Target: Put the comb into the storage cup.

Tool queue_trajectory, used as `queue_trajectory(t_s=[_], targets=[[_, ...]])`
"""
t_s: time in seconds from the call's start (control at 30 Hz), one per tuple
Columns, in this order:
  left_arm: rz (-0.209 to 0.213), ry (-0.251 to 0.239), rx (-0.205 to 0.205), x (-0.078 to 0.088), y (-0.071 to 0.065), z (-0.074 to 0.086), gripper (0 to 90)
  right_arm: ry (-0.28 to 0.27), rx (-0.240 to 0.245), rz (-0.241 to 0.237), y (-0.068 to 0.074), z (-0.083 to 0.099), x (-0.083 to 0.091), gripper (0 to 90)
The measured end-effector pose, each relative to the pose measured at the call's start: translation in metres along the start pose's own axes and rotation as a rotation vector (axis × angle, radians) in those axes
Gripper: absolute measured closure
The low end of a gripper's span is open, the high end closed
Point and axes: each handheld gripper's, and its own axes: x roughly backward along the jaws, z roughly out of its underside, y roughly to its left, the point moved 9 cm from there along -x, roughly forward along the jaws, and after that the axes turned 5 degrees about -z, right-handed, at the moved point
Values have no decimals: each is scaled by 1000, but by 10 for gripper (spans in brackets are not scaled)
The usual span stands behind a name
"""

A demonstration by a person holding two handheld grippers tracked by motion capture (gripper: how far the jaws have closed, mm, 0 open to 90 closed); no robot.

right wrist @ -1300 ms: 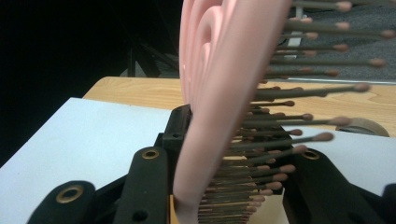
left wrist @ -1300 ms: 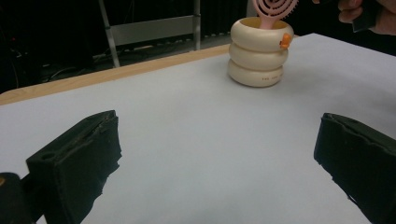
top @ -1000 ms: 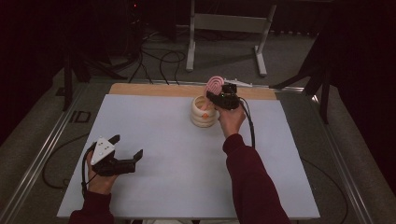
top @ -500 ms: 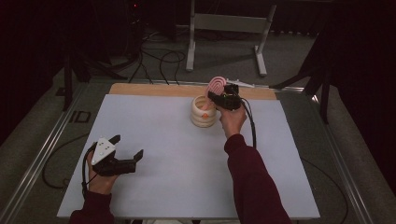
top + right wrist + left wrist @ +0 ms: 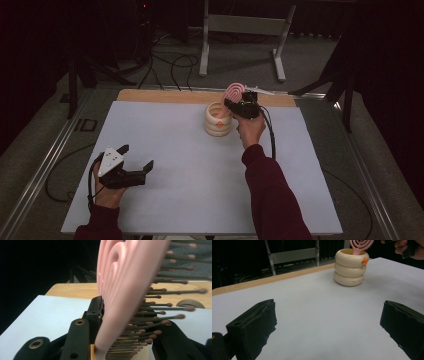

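Dark room, white-topped desk (image 5: 200, 175). Right hand-held gripper (image 5: 235, 104) was clamped on a pink hairbrush (image 5: 232, 93), handle down in the cream ringed holder (image 5: 218, 120) at far centre. Left hand-held gripper (image 5: 135, 162) lay wide open, empty, near left. Judged step: seating the brush; next, release cleanly without tipping the holder.

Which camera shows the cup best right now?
The left gripper view: the cup stands whole and sharp, brush handle inside. The high view shows it small and from above. The right gripper view gives just a sliver of rim behind the brush.

Left tongs (image 5: 134, 161) agape, resting; right tongs (image 5: 234, 102) clamped, raised.
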Motion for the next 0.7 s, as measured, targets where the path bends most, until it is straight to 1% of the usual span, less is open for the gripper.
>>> queue_trajectory(t_s=[0.4, 0.7], targets=[[1, 0, 0, 0, 0, 0, 11, 0, 0, 11, -7, 3, 3, 613], [0, -1, 0, 0, 0, 0, 11, 2, 19, 21, -10, 4, 3, 601]])
